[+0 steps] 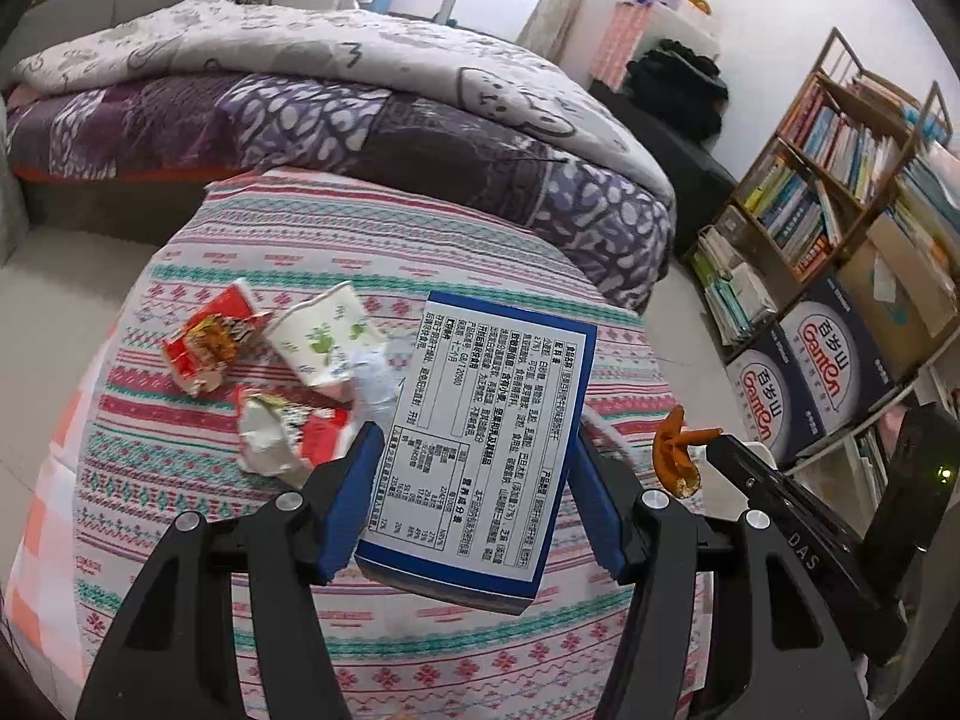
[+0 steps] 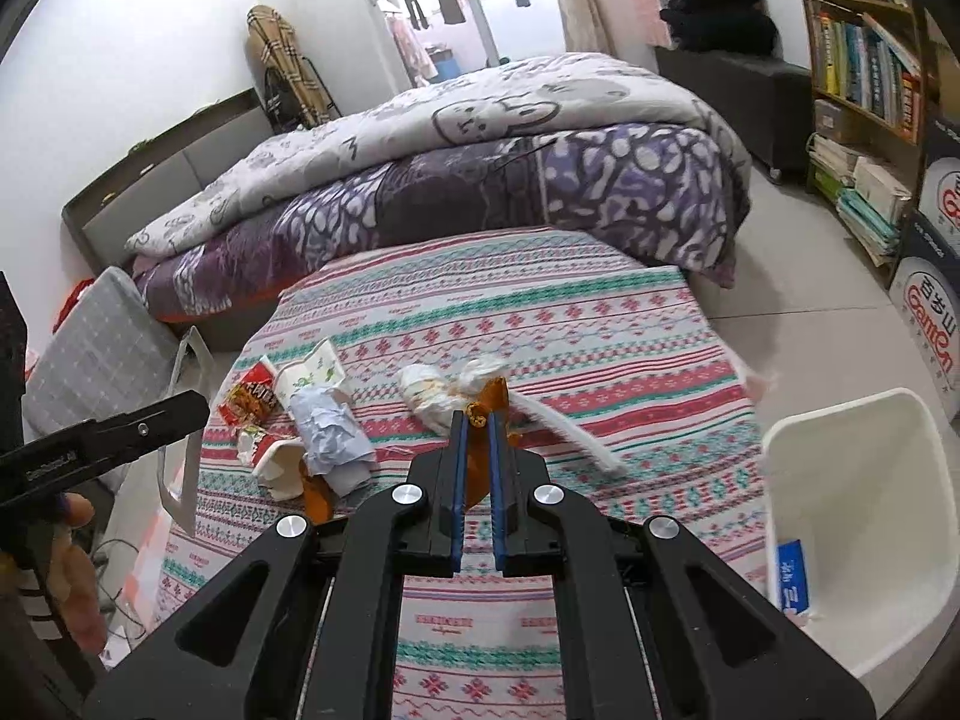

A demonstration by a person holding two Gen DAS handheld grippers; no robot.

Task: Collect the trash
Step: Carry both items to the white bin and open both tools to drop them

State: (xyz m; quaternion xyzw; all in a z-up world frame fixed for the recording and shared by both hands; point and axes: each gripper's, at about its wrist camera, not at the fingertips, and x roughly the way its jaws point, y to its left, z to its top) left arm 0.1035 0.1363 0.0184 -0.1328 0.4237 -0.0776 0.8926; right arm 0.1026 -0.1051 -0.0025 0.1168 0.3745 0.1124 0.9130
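My left gripper [image 1: 477, 438] is shut on a blue-and-white printed box [image 1: 480, 420] and holds it above the striped tablecloth [image 1: 360, 228]. Left of the box lie red snack wrappers [image 1: 210, 342], a crushed paper cup [image 1: 324, 336] and crumpled tissue [image 1: 375, 378]. My right gripper [image 2: 477, 420] is shut on a piece of orange peel [image 2: 504, 396], lifted off the table; the peel [image 1: 675, 450] also shows in the left wrist view. Below it lie a white crumpled wrapper [image 2: 432, 396] and a white strip [image 2: 576, 432]. Another peel piece [image 2: 315, 495] sits by the tissue [image 2: 333, 438].
A white bin [image 2: 858, 480] stands at the table's right edge with a blue-and-white packet [image 2: 792, 576] inside. A bed with a purple quilt [image 2: 480, 180] lies behind the table. A bookshelf [image 1: 840, 180] and cartons [image 1: 798, 372] line the right wall. A hand [image 2: 72, 540] holds the left gripper.
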